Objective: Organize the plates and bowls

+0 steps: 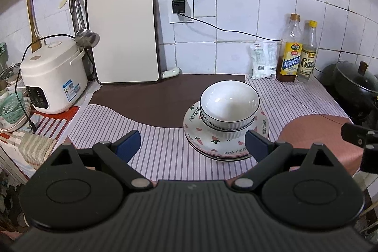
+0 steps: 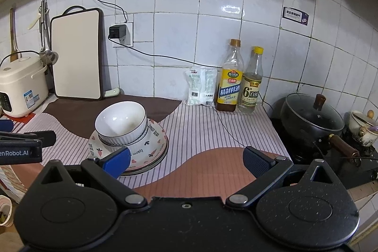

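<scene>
White bowls (image 1: 229,105) with dark rims sit nested on a stack of patterned plates (image 1: 200,134) printed with hearts and carrots, on the striped cloth. The right wrist view shows the same bowls (image 2: 120,125) and plates (image 2: 153,145) at centre left. My left gripper (image 1: 192,144) is open, low over the cloth just before the stack, its right finger near the plates' front rim, holding nothing. My right gripper (image 2: 186,161) is open too and empty, to the right of the stack, its left finger in front of the plate rim.
A rice cooker (image 1: 52,79), a leaning cutting board (image 1: 122,34) and hanging utensils stand at back left. Two bottles (image 1: 296,51) and a packet (image 1: 263,60) line the wall. A lidded black pot (image 2: 311,115) sits on the stove at right. A thin cable (image 2: 226,129) crosses the cloth.
</scene>
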The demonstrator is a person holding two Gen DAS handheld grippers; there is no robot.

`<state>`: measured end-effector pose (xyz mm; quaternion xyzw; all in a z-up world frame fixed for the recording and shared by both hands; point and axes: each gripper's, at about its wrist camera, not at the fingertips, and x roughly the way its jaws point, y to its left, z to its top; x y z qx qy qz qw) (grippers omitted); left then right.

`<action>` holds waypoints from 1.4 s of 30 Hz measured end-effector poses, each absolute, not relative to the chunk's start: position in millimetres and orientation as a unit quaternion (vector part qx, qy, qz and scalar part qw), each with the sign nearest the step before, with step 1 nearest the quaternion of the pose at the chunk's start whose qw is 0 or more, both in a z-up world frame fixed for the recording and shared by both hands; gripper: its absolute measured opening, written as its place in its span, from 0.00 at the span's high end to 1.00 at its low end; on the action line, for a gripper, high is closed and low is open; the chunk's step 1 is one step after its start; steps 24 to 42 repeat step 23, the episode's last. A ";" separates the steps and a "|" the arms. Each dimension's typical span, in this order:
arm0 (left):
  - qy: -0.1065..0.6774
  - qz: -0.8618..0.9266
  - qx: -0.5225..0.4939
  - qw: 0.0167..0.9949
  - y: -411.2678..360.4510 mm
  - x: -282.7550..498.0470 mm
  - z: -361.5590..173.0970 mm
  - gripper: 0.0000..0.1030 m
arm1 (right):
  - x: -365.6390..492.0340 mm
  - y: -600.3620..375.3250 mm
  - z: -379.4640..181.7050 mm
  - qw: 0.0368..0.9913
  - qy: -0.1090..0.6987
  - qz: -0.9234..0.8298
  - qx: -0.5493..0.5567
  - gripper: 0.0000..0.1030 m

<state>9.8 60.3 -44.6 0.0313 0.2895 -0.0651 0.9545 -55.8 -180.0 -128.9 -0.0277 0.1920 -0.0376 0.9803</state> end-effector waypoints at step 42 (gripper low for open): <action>0.299 -0.062 0.019 0.952 63.1 11.6 -45.9 0.07 | -54.0 -179.2 -132.3 0.978 0.200 -0.040 -0.032 0.00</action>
